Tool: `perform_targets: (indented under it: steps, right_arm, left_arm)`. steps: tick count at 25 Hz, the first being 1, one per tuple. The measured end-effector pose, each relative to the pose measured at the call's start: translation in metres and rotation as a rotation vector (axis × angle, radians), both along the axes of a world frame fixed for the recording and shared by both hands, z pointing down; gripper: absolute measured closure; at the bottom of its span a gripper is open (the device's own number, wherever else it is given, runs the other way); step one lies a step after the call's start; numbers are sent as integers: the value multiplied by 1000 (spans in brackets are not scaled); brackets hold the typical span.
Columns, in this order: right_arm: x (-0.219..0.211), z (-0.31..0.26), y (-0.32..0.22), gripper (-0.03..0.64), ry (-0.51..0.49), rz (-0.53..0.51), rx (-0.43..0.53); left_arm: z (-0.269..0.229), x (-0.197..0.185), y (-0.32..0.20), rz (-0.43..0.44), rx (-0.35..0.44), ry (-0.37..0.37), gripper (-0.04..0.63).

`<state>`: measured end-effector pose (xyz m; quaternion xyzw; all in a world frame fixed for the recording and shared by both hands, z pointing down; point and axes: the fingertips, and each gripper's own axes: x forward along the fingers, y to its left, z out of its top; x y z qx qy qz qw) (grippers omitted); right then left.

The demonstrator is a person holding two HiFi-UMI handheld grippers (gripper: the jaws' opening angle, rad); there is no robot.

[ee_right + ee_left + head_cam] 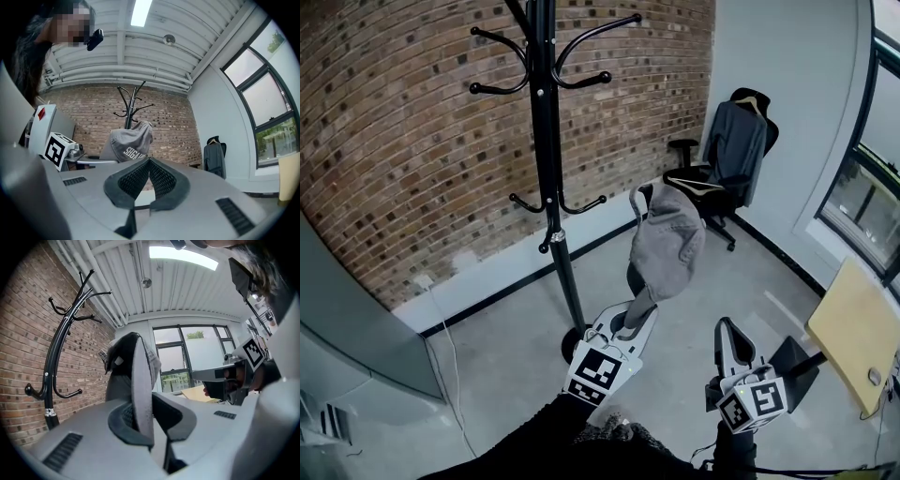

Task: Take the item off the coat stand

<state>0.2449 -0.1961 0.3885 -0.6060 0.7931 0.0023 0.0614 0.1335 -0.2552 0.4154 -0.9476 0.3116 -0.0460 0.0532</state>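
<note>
We see the left gripper (639, 309) clamped on the cap (670, 242) by its brim. In the left gripper view (147, 419) the brim runs edge-on between the pads, with the jaws nearly together and pressing on it. The cap (125, 364) is gray. Its crown is up above the jaws and its dark inside faces that camera.

The cap is off the stand (546, 141). In the head view it hangs in the air to the right of the pole, apart from every hook and over the floor (487, 366). The hooks are bare, both the upper and the lower ones. The left gripper view shows the stand (55, 357) at left against the brick wall (23, 333).

The right gripper (724, 328) sits lower right in the head view, beside the left one and not touching the cap. In its own view (149, 174) the jaws are pressed together with nothing between them. Past them we see the cap (131, 143), with white lettering too small to read, and the stand (130, 105) behind it.

In the back corner there is a chair (705, 183) with a jacket (736, 141) over its back. A yellow table (851, 337) is at right and a window (872, 178) is on the right wall.
</note>
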Motion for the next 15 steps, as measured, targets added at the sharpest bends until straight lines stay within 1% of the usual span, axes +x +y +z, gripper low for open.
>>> perform_targets:
  steps: [4,9,12,15]
  right_arm:
    - [3,4,16,607,8,14,-20]
    - [-2,3,34,607,11,16,-11]
    - [-3,8,44,607,36,29,-28]
    - [-8,3,49,609,4,37,-41]
  left_arm:
    - [3,0,17,-3,-24,5,568]
    - [10,-5,38,-11,-45,8,568]
    - [10,-10,48,-17,-51,12,568]
    - [6,-13,54,-22,-48,17,568]
